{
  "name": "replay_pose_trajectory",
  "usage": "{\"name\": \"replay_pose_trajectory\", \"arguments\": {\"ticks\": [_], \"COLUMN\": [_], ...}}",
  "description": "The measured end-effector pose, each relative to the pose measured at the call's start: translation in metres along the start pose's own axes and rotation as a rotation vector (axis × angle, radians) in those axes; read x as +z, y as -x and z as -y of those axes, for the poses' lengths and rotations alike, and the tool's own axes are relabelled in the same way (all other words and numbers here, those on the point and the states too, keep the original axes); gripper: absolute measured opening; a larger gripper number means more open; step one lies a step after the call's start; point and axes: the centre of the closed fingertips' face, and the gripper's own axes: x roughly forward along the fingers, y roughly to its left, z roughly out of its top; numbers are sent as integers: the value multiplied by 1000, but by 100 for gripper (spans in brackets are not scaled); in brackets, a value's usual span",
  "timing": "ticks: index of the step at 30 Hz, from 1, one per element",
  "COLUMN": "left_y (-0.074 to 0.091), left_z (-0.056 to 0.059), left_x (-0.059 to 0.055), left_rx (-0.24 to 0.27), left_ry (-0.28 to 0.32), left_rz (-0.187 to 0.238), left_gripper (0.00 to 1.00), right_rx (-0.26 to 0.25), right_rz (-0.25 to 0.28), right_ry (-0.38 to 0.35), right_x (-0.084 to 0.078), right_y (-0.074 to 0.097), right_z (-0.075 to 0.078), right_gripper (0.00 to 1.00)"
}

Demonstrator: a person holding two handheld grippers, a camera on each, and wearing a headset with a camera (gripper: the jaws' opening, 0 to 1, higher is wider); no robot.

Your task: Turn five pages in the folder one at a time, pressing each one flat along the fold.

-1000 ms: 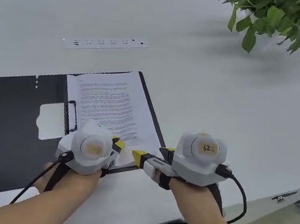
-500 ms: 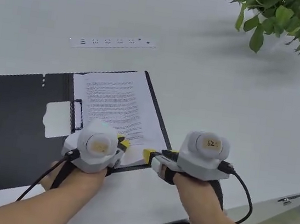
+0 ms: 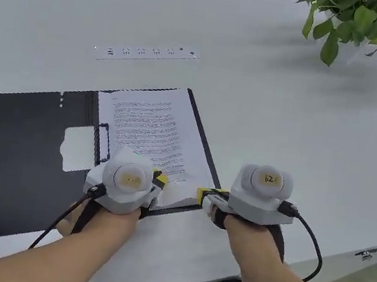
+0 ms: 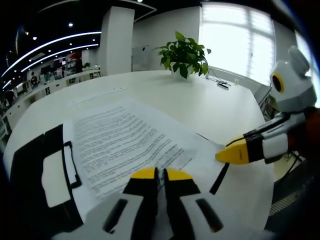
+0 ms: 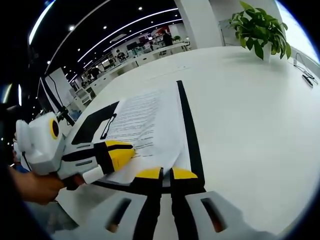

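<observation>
A black folder (image 3: 20, 153) lies open on the white table, with a printed page (image 3: 149, 125) on its right half. My left gripper (image 3: 159, 179) is shut, its tips (image 4: 161, 175) resting on the lower part of the page (image 4: 125, 145). My right gripper (image 3: 203, 196) is also shut, and its tips (image 5: 166, 173) sit at the page's near right corner, by the folder's black edge (image 5: 187, 125). Whether paper is pinched between them I cannot tell. The right gripper (image 4: 235, 152) and the left gripper (image 5: 122, 152) each appear in the other's view.
A white power strip (image 3: 146, 52) lies beyond the folder. A potted green plant (image 3: 370, 26) stands at the far right. A wire clip (image 3: 103, 140) and a white card pocket (image 3: 76, 148) sit by the fold. The table's near edge runs just below my hands.
The view has drifted, so everything sits further right in the picture. My right gripper has slid slightly right, towards the folder's lower right corner. The left gripper stays on the page.
</observation>
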Motion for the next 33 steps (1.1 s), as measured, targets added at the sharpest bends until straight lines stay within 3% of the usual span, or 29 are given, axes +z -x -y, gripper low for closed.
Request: {"name": "replay_pose_trajectory", "arguments": {"ticks": [11, 16, 20, 25, 26, 28, 33], "left_y": [0, 6, 20, 47, 54, 65, 98], "left_z": [0, -2, -5, -15, -18, -24, -48], "left_x": [1, 1, 0, 13, 18, 21, 32], "left_rx": [6, 2, -3, 1, 3, 11, 51], "left_ry": [21, 118, 97, 99, 104, 97, 92], "left_rz": [-16, -39, -56, 3, 37, 46, 108], "left_gripper": [4, 5, 18, 17, 18, 16, 18], "right_rx": [15, 33, 71, 111, 123, 139, 188], "right_rz": [39, 72, 130, 189, 209, 223, 262], "right_ry": [-103, -112, -97, -116, -123, -120, -119], "right_x": [6, 13, 25, 40, 45, 51, 63], "right_y": [5, 10, 17, 30, 33, 38, 47], "right_z": [0, -6, -18, -36, -41, -50, -74], "right_gripper": [0, 0, 0, 0, 0, 0, 0]}}
